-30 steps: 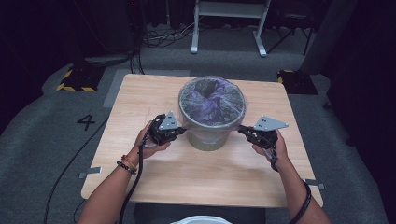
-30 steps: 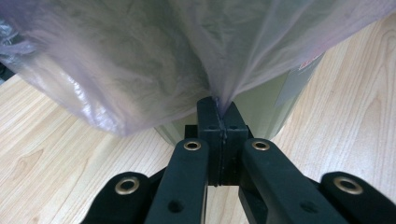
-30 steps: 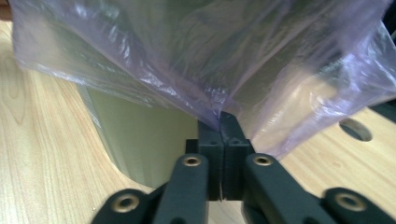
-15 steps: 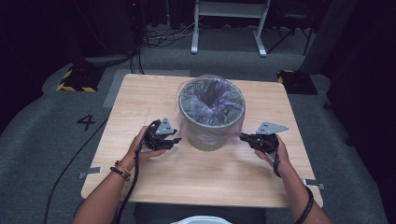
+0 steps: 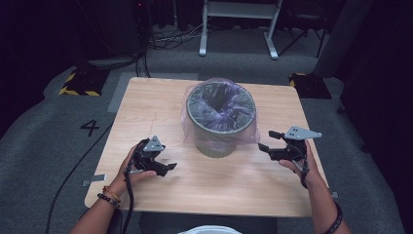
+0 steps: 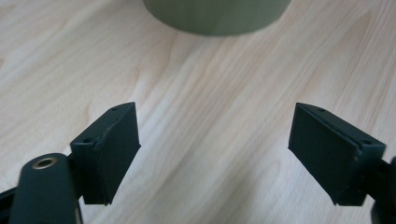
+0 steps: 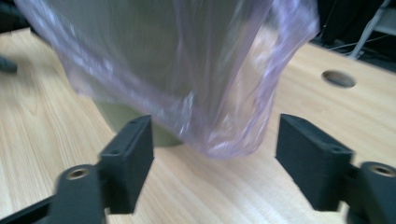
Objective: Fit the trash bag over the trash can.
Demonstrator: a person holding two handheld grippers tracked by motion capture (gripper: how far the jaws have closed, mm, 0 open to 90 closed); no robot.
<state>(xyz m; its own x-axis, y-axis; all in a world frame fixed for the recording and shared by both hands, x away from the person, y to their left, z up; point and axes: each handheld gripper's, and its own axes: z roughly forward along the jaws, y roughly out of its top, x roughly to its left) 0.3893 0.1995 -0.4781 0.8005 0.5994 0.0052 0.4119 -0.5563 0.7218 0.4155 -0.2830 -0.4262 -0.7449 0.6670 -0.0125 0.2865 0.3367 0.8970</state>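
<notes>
Bag liner [image 5: 221,127] is draped over the bin [image 5: 214,144], ahead of both jaw pairs; left gripper [image 5: 163,168] and right gripper [image 5: 265,146] have just been opening, nothing between them, and they've drawn back from the bin's sides since a second ago; fitting looks finished.

A green bin [image 5: 220,131] draped in a purple bag [image 5: 246,127] stands at the desk [image 5: 160,100] centre, the sole obstacle. Bare wood lies open from 3 round through 6 to 9 o'clock of it.

One green bin [image 5: 220,130], one purple liner bag [image 5: 195,119], one wooden table [image 5: 160,105], two grippers [image 5: 166,168] [image 5: 267,142]
</notes>
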